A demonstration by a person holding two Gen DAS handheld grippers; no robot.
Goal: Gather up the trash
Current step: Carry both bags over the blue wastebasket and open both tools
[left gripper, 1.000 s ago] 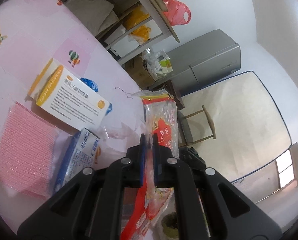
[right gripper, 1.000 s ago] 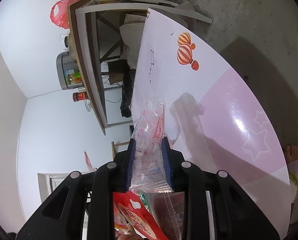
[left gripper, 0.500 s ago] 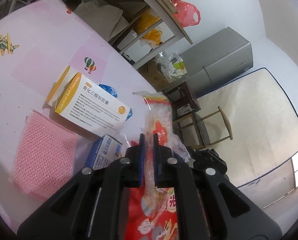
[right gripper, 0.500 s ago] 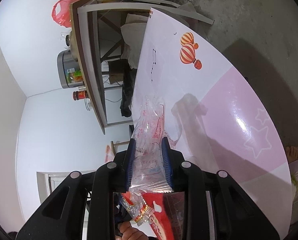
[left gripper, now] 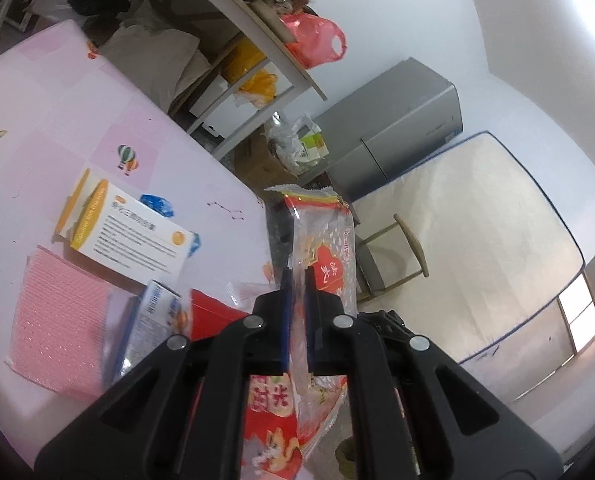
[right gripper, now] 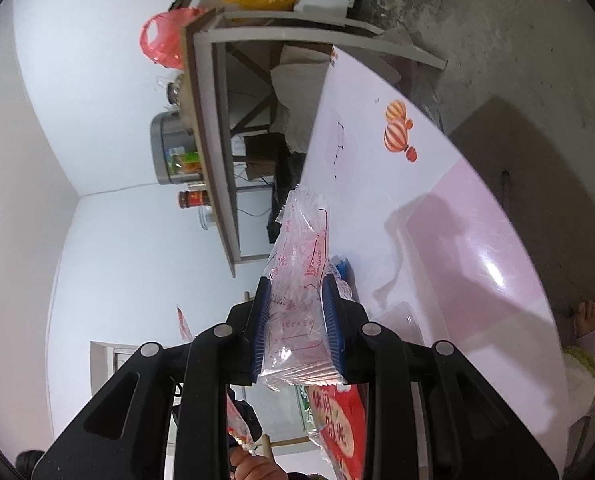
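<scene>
My left gripper [left gripper: 296, 280] is shut on the rim of a large clear bag with red print [left gripper: 325, 248], held up past the table edge. The bag hangs below it; its lower part shows in the right wrist view [right gripper: 337, 428]. My right gripper [right gripper: 295, 292] is shut on a small clear wrapper with red print [right gripper: 299, 264], held above the pink table [right gripper: 457, 240]. On the table in the left wrist view lie a white and orange box [left gripper: 125, 232], a small blue and white box [left gripper: 153, 320], a blue wrapper [left gripper: 159, 204] and a pink mesh sheet [left gripper: 57, 328].
A grey shelf unit [left gripper: 257, 28] with a red plastic bag [left gripper: 313, 40] stands behind the table. A grey fridge [left gripper: 397, 128], a wooden chair [left gripper: 393, 264] and a leaning mattress [left gripper: 477, 248] are beyond. A person's slippered foot [right gripper: 589, 328] is beside the table.
The left gripper with the big bag has drawn back and tilted, so more shelf and table show. The right gripper with its wrapper has shifted toward the bag.
</scene>
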